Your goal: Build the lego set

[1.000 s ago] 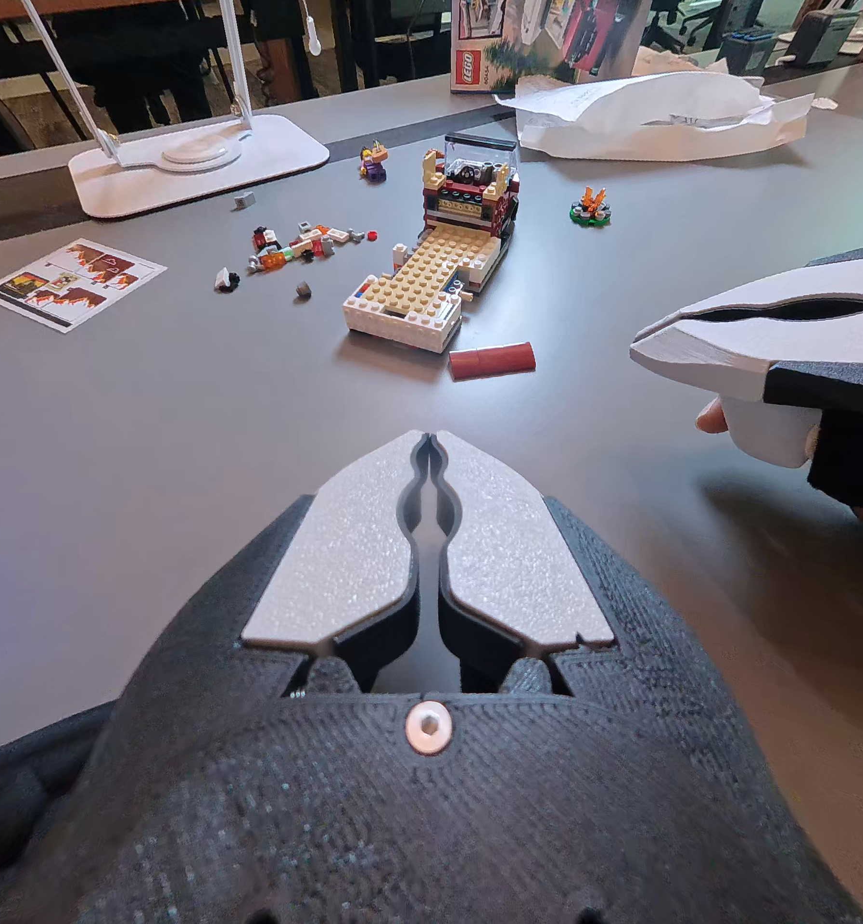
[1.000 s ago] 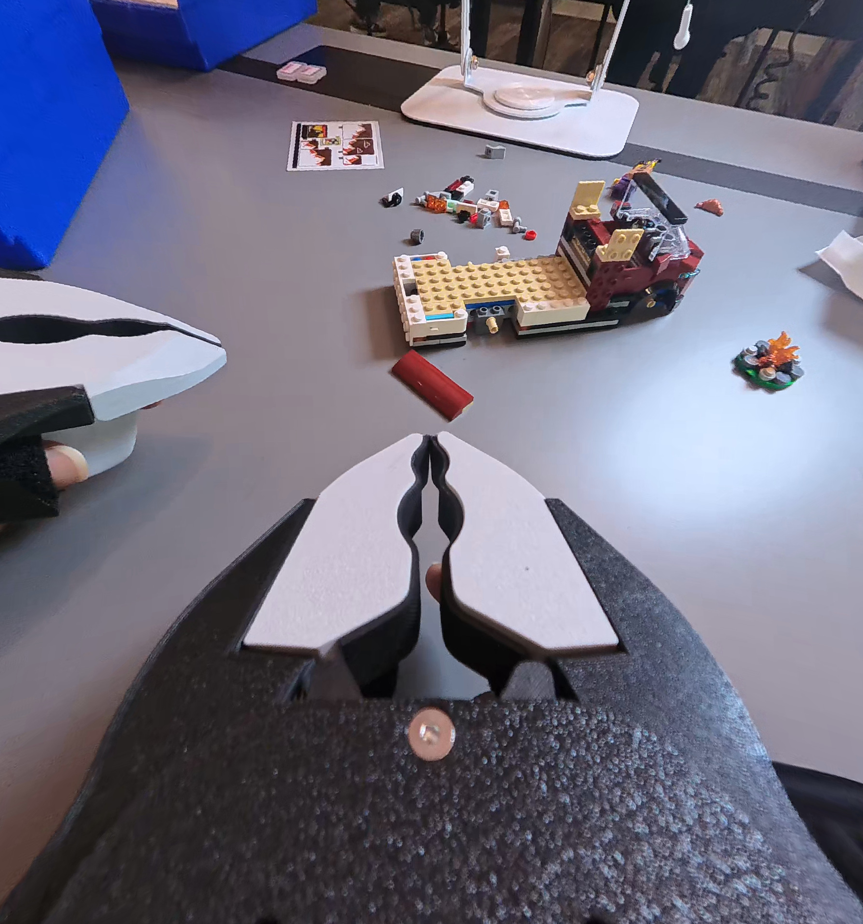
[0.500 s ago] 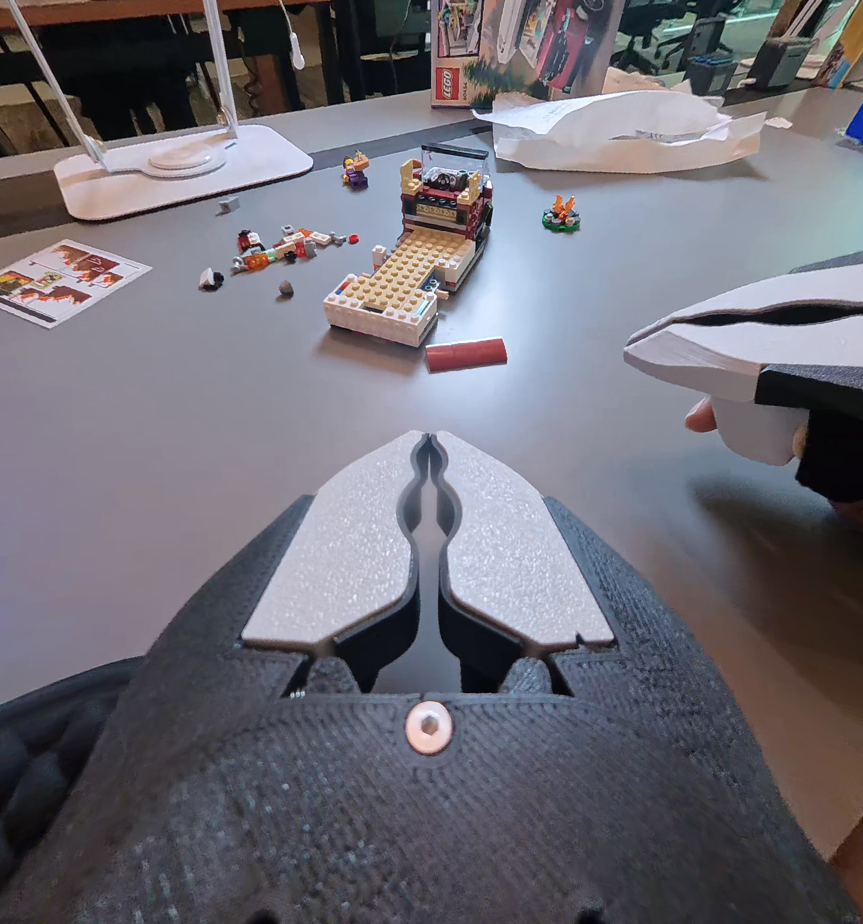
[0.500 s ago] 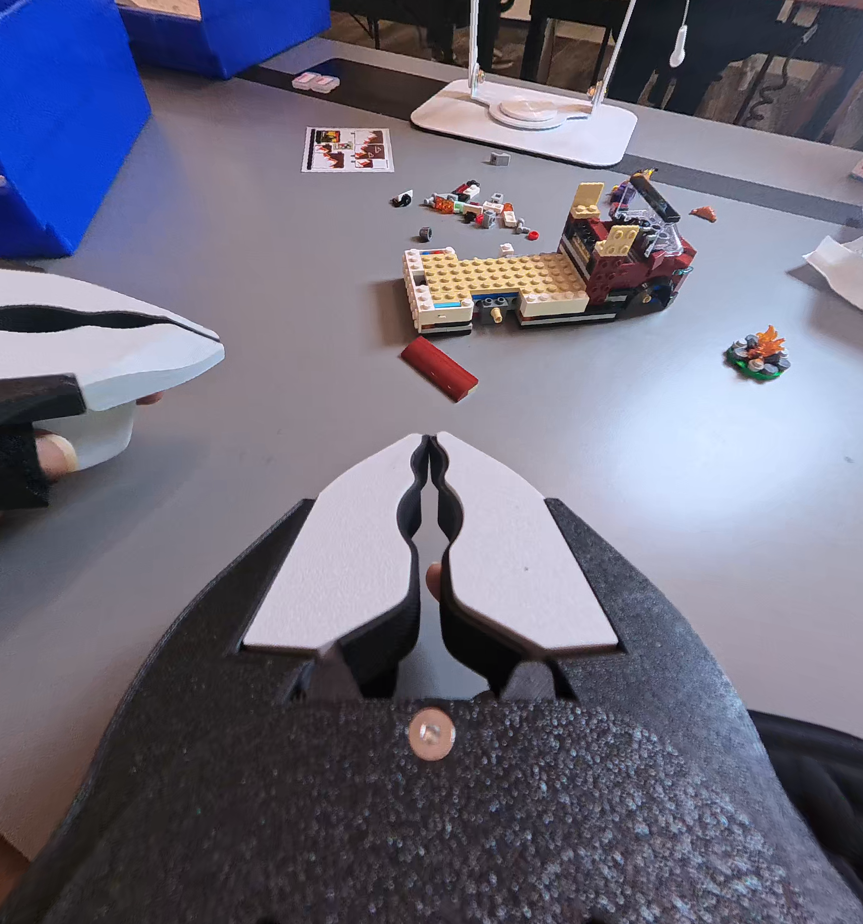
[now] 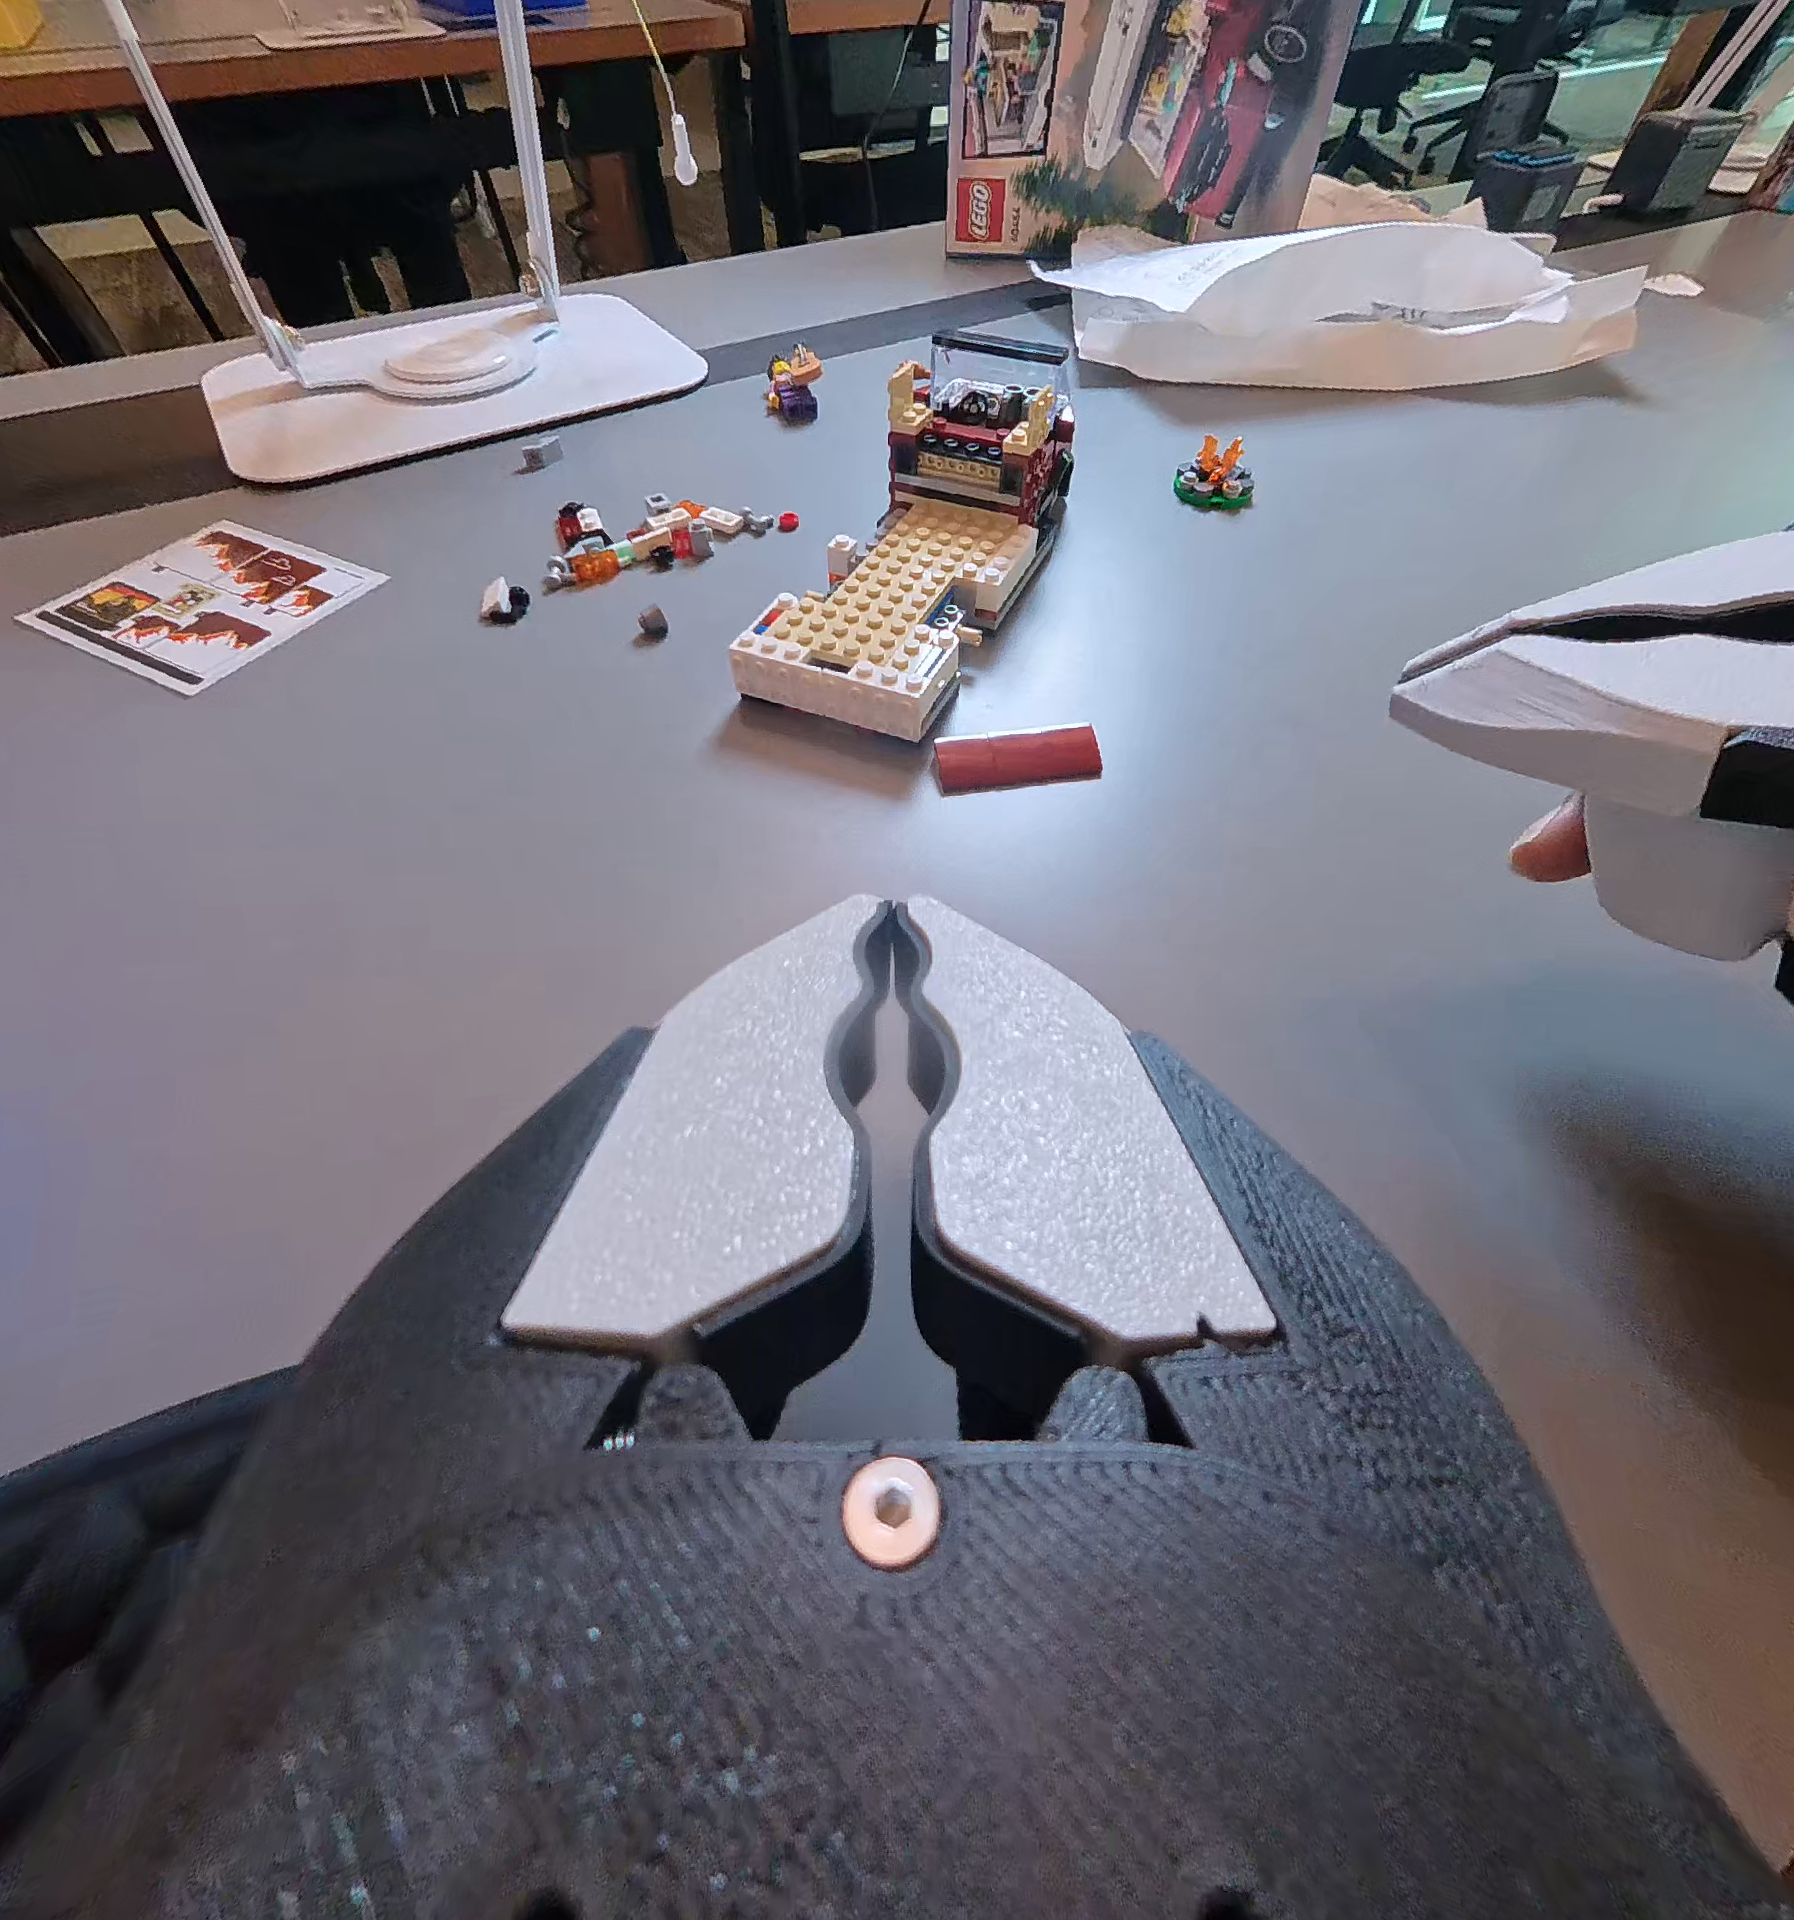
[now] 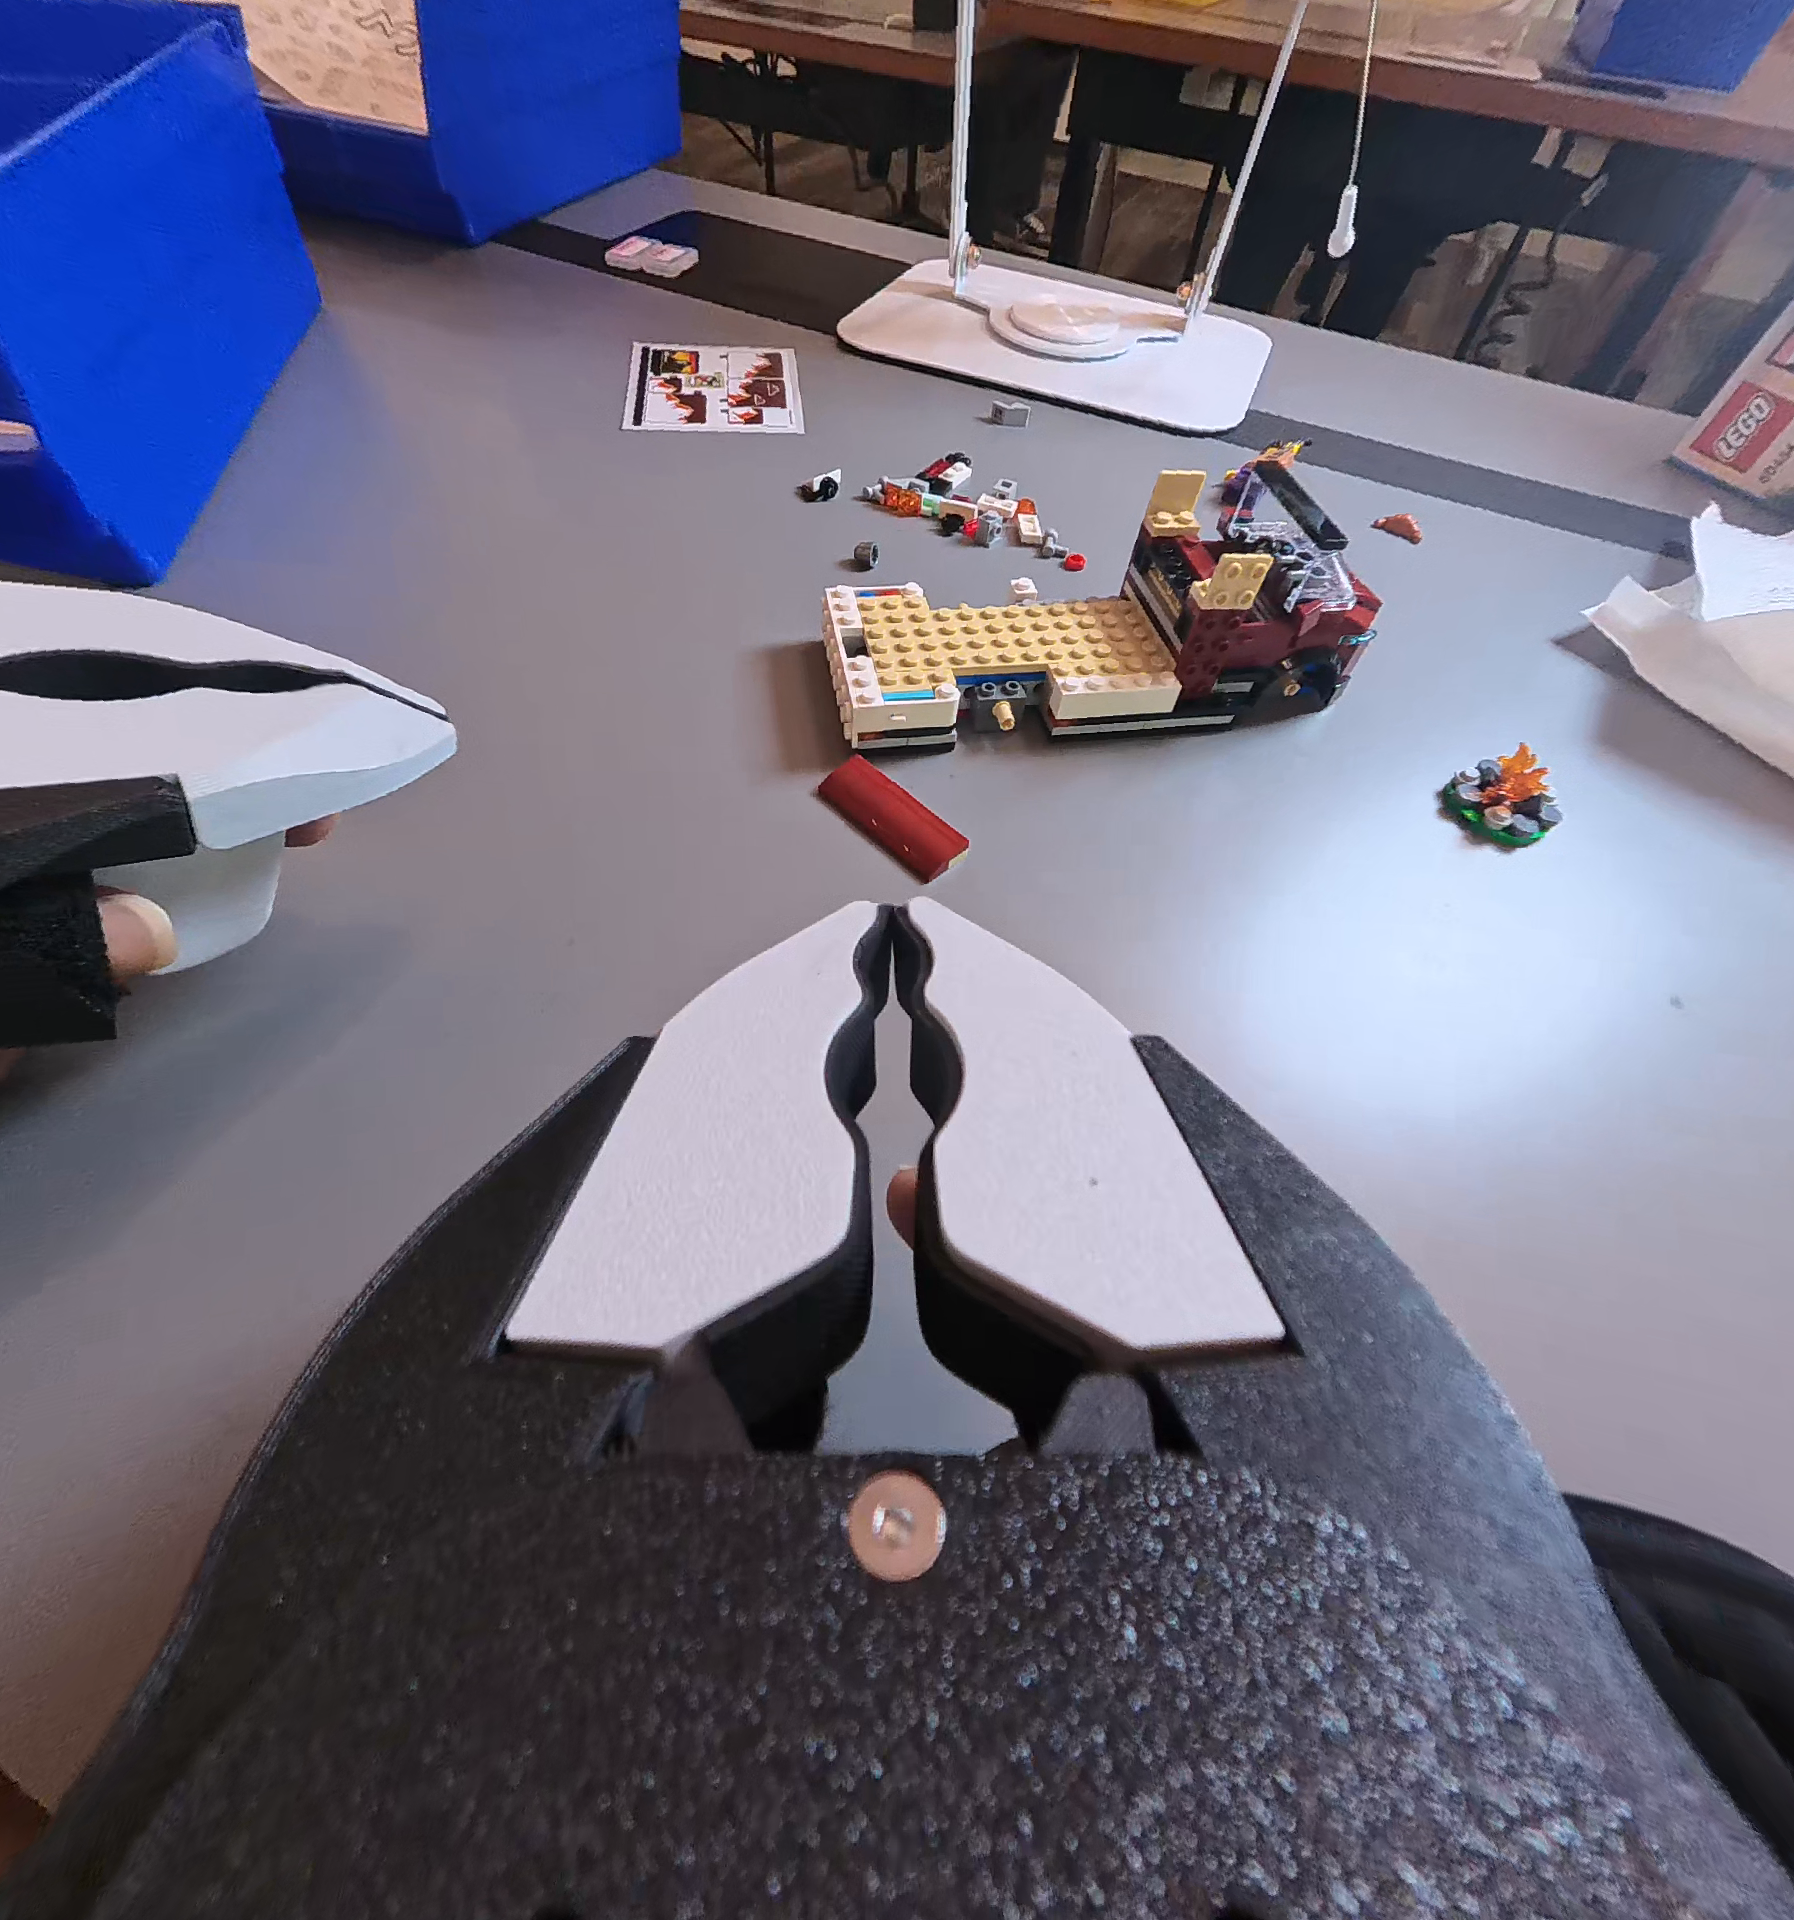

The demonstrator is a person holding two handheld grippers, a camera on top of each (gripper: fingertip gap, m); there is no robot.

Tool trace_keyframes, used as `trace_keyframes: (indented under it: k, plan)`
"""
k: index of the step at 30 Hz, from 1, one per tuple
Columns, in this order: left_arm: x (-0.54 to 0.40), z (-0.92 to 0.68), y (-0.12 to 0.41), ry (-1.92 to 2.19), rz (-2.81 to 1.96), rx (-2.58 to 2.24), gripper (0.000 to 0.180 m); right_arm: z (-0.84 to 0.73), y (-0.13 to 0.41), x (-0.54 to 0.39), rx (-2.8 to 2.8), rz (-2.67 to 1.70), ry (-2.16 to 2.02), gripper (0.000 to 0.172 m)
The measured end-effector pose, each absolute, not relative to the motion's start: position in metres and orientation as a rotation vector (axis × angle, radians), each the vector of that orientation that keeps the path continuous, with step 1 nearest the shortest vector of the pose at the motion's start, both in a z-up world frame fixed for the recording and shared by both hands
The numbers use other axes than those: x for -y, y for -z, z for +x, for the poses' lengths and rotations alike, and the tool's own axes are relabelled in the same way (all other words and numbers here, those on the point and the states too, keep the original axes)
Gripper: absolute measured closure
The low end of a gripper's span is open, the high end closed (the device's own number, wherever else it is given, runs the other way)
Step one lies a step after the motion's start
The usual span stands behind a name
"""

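On grey table (image 5: 353, 883) | 1 brick truck (image 5: 934, 561) | 1 red brick (image 6: 893, 821) | 2 tools, left tool (image 5: 895, 906), right tool (image 6: 895, 906), clenched bare

left claw (image 5: 894, 906): roof piece (image 5: 1018, 756) ahead, toy truck (image 5: 914, 582) behind it | loose bricks (image 5: 654, 540) and leaflet (image 5: 202, 603) ahead-left | lamp base (image 5: 457, 384) far behind | paper bag (image 5: 1340, 312) far ahead-right | right claw (image 6: 894, 906): roof piece just ahead, campfire piece (image 6: 1501, 800) ahead-right

bare tabletop (image 5: 353, 935) lies open in front; farther ahead a red brick (image 5: 1018, 756), toy truck (image 5: 924, 582) and loose pieces (image 5: 644, 540) block passage.
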State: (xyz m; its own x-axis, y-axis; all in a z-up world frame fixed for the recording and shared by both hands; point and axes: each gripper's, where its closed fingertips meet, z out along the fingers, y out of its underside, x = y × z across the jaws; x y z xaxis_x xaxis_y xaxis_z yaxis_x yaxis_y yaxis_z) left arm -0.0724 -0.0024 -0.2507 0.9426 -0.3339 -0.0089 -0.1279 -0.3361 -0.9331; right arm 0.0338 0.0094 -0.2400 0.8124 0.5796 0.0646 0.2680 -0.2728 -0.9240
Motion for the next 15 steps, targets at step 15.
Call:
trace_keyframes:
  k: [15]
  plan:
    - [0.006, -0.066, 0.261, 0.258, -1.969, -0.398, 0.132, 0.032, 0.246, -0.008, 0.660, -1.877, -0.398, 0.139]
